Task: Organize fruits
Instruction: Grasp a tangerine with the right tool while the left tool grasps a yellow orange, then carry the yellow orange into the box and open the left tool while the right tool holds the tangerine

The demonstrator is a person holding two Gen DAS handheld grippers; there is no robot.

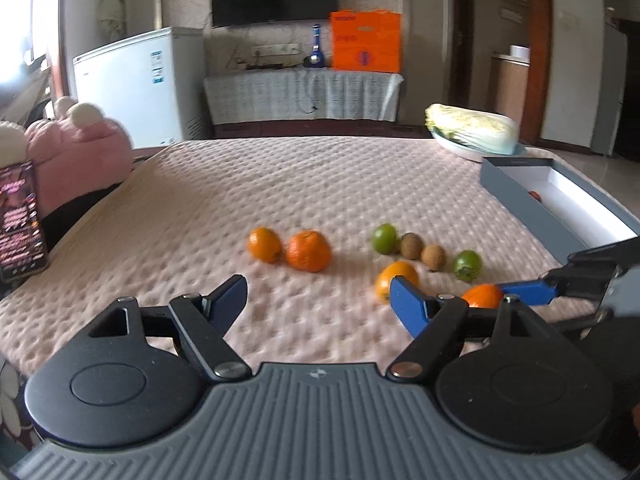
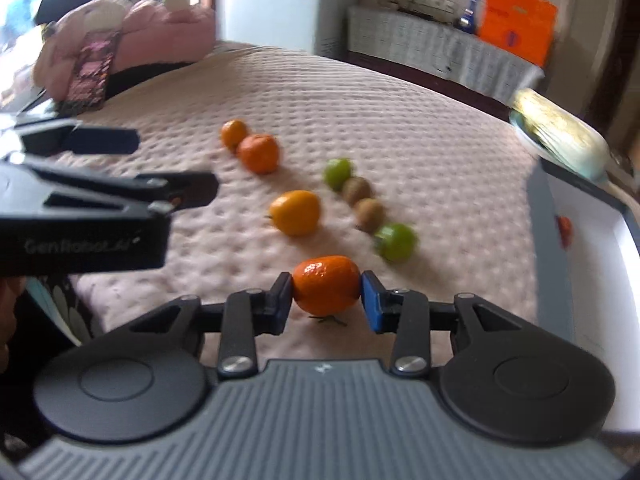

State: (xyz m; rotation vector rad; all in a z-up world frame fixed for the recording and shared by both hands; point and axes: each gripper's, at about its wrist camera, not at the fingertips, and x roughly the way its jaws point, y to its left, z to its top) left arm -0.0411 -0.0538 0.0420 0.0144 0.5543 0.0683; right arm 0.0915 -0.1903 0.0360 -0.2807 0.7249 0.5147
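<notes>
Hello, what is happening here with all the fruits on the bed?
A person is sorting fruit on a pink blanket with a handheld tool in each hand. The right tool is shut on an orange mandarin, low over the blanket. The left tool is open and holds nothing. Two more mandarins, a yellow-orange fruit, two green fruits and two kiwis lie loose. A grey box at the right already holds something small and red.

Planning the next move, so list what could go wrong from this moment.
1. The right gripper pinches the round orange mandarin only at its sides; it could slip or bruise.
2. The green round fruit lies between it and the grey box with white lining; a low carry might knock it rolling.
3. The open left gripper hovers close, so the two could collide.
</notes>
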